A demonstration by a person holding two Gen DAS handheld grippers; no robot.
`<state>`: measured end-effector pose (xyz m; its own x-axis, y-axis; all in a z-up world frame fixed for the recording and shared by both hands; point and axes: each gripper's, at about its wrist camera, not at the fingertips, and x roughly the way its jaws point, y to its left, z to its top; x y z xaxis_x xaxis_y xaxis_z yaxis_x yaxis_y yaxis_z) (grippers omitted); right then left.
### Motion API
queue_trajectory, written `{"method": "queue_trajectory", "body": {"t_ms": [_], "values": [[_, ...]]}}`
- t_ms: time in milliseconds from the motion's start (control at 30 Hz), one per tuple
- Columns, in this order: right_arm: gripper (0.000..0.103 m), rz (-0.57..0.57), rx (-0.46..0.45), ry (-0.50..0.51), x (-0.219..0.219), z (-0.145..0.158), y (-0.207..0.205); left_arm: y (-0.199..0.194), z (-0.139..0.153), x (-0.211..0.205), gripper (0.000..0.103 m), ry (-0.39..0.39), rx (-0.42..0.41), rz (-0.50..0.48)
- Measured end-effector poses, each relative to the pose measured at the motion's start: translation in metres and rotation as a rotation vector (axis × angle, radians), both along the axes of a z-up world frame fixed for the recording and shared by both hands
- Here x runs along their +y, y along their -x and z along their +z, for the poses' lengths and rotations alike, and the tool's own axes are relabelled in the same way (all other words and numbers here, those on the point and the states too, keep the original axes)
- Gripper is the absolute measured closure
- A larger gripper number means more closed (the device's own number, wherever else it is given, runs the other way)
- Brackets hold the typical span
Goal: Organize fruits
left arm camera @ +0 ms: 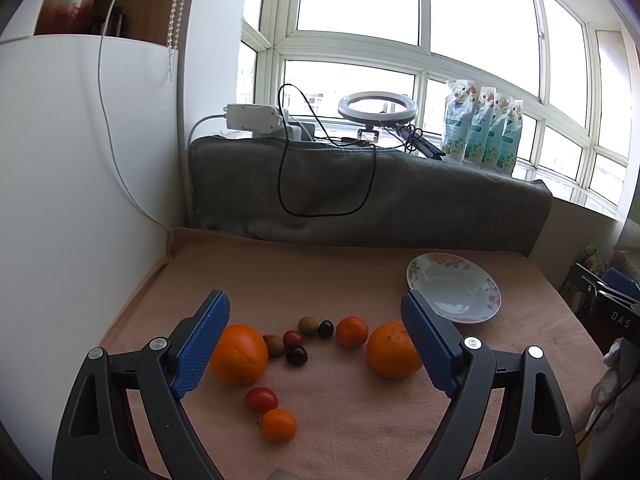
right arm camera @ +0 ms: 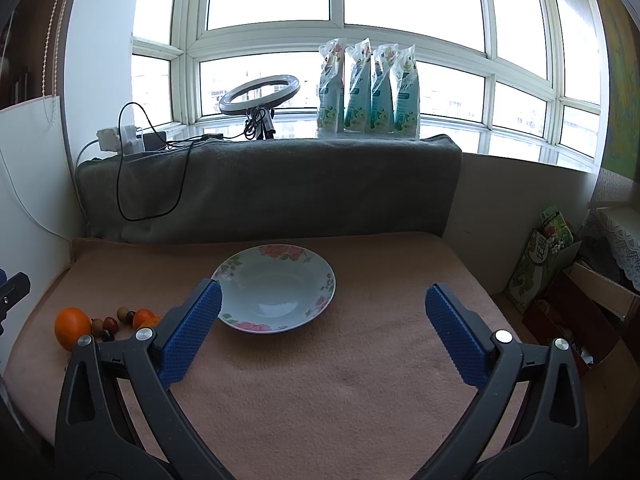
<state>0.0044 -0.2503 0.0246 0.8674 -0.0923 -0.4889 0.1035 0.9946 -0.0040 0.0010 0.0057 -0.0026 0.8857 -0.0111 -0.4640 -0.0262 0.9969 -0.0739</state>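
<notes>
Fruits lie loose on the pink cloth-covered table (left arm camera: 360,420), none on the plate (left arm camera: 454,286). In the left wrist view, a large orange (left arm camera: 239,354) sits just beside the left finger pad, a second large orange (left arm camera: 390,350) partly behind the right pad. Between them: a mandarin (left arm camera: 351,331), a red cherry tomato (left arm camera: 293,337), two dark small fruits (left arm camera: 297,356) and two brownish ones (left arm camera: 307,325). Nearer the camera, another red tomato (left arm camera: 261,400) touches a second mandarin (left arm camera: 279,425).

Left gripper (left arm camera: 316,344): jaws spread wide, holding nothing, hovering over the fruit group.

Right gripper (right arm camera: 322,332): jaws spread wide, holding nothing, facing the floral-rimmed plate, which stands empty and well apart from the fruit, at its right.
</notes>
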Motion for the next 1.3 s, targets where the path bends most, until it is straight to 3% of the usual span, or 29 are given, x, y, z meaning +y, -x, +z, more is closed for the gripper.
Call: {"method": "queue_trajectory", "body": {"t_ms": [467, 700, 1300], "values": [[0.000, 0.009, 0.021, -0.007, 0.002, -0.005, 0.000, -0.004, -0.004, 0.001, 0.015, 0.016, 0.027, -0.014], [0.000, 0.064, 0.094, -0.066, 0.003, -0.017, -0.013, -0.016, -0.023, -0.004, 0.015, 0.088, 0.111, -0.080], [0.000, 0.205, 0.272, -0.189, 0.022, -0.059, -0.036, -0.030, -0.068, -0.018, 0.016, 0.187, 0.262, -0.176]]}}
